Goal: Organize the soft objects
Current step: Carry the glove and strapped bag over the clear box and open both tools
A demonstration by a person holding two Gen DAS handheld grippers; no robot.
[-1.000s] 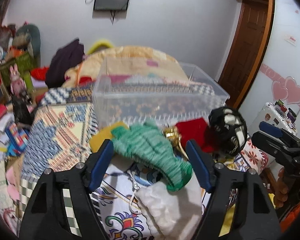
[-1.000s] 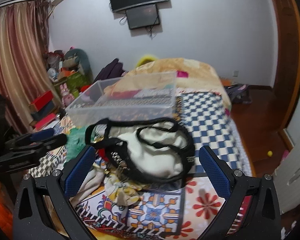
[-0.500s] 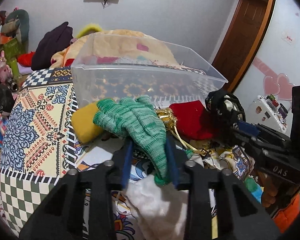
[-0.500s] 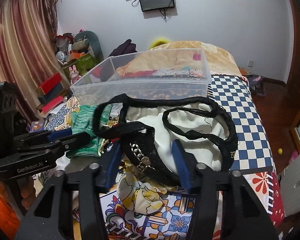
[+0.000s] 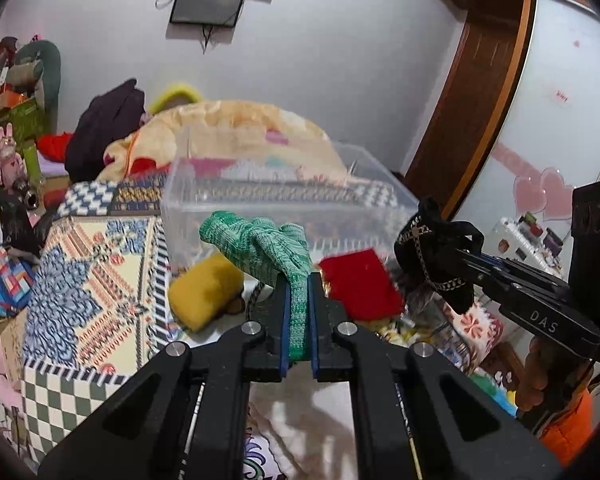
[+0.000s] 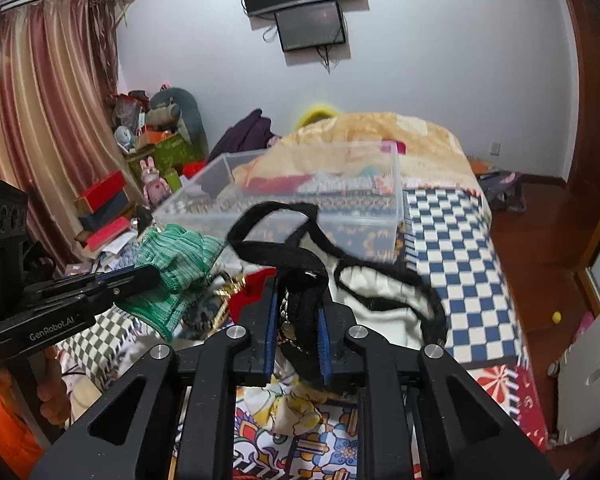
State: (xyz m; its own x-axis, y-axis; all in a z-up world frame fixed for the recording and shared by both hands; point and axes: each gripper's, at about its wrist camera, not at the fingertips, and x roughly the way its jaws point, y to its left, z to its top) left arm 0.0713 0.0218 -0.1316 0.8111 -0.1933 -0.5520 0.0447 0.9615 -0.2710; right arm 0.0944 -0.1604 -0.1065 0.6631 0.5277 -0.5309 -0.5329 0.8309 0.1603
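Clear plastic bin is set on the bed just beyond both loads. Black-strapped bag is clamped in the right gripper; green knit glove is pinched in the left gripper. Each should be carried over the rim before release.

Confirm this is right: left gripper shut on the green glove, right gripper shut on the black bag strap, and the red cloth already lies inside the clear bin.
One thing is wrong: the red cloth is not in the clear bin; the left wrist view shows it on the bed in front of the bin. The rest holds: the left gripper is shut on the green glove, the right gripper on the black bag strap.
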